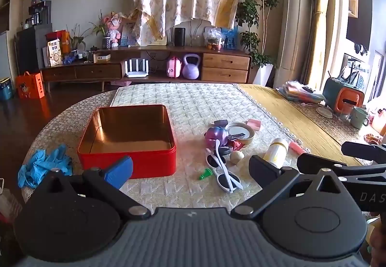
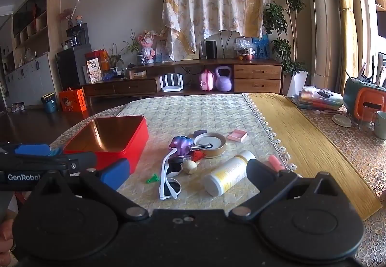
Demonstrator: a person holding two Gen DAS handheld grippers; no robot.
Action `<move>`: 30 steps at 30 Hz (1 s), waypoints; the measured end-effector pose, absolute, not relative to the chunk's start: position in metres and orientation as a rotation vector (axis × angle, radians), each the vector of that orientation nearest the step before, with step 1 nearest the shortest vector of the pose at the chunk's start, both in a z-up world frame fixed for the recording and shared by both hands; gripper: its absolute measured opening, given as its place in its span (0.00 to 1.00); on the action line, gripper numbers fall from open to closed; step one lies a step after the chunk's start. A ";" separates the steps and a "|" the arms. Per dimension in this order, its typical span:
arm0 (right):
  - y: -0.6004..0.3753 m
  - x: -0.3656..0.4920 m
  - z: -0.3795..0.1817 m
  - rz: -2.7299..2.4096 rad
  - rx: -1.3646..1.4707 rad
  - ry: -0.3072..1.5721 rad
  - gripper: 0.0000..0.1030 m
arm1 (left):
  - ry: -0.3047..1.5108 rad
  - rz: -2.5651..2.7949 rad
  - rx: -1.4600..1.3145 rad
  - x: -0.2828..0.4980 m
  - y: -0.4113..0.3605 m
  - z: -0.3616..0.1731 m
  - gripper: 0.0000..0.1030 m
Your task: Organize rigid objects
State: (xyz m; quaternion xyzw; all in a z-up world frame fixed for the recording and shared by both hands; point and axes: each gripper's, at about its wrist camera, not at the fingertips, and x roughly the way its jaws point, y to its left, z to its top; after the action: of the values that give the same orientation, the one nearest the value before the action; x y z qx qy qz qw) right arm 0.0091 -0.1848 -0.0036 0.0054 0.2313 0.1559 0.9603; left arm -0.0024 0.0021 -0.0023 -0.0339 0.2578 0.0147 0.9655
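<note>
An open, empty red tin box stands on the quilted table mat. To its right lies a loose pile: white sunglasses, a white and yellow bottle on its side, a purple toy, a tape roll, a pink box, a green piece and a pink tube. My left gripper is open and empty, near the box's front. My right gripper is open and empty, with the sunglasses and bottle between its fingers in view.
Blue gloves lie at the table's left edge. A yellow runner covers the table's right part, with a stack of books, an orange and green holder and a mug. A wooden sideboard stands behind.
</note>
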 end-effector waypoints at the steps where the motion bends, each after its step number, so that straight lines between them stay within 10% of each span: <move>1: -0.184 0.010 -0.003 0.316 0.012 0.468 1.00 | 0.523 0.027 -0.076 -0.003 0.003 -0.002 1.00; 30: -0.186 0.006 -0.005 0.332 0.033 0.474 1.00 | 0.570 0.001 -0.119 0.003 0.004 -0.005 1.00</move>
State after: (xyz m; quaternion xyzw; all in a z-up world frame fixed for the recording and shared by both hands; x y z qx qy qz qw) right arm 0.0061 -0.1862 -0.0051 0.0163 0.2338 0.1637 0.9583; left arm 0.0031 0.0036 -0.0051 -0.0588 0.2808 0.0005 0.9580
